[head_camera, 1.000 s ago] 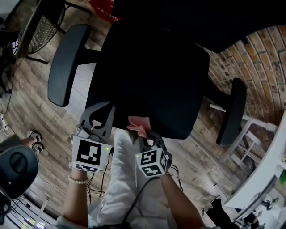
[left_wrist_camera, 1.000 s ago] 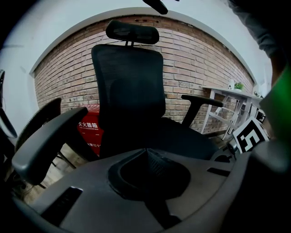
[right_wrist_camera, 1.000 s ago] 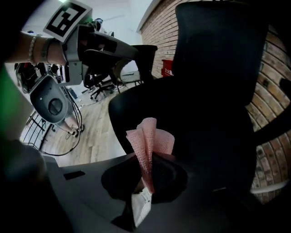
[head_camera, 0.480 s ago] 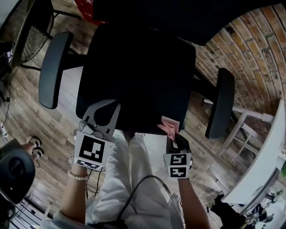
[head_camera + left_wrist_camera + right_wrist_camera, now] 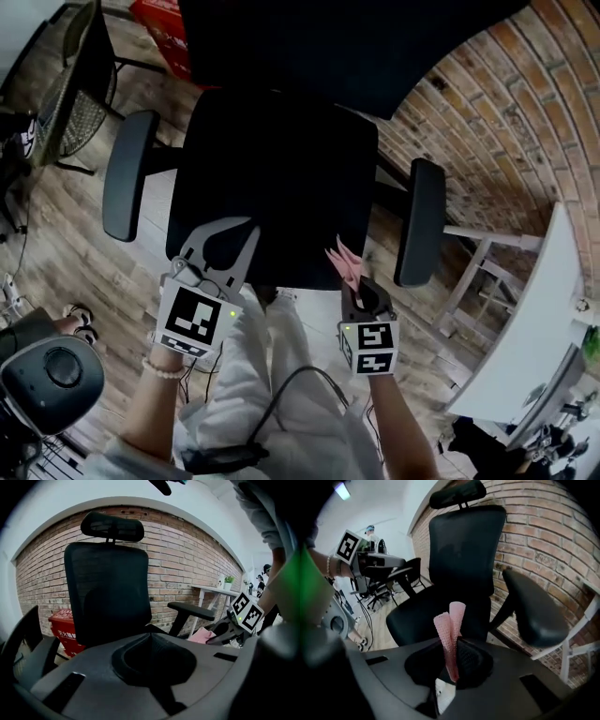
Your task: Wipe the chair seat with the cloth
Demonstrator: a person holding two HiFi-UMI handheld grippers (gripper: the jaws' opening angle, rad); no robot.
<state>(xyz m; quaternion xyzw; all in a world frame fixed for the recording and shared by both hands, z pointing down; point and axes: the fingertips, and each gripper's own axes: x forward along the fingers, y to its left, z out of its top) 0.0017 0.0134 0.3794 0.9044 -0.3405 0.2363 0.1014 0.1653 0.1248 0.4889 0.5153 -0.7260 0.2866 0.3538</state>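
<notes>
At the lower centre-right of the head view, the pink cloth point(image 5: 343, 262) is held in the right gripper point(image 5: 356, 287), whose jaws are clenched on it. Its free end stands up past the jaw tips at the front right corner of the chair seat point(image 5: 272, 178), near the armrest point(image 5: 419, 220). Whether cloth and seat touch cannot be told. The left gripper point(image 5: 225, 246) is closed on nothing and is poised at the seat's front edge. A wiping pass is judged to be about to start. Next, the cloth would need to be lowered onto the black surface and drawn across it under light pressure.
</notes>
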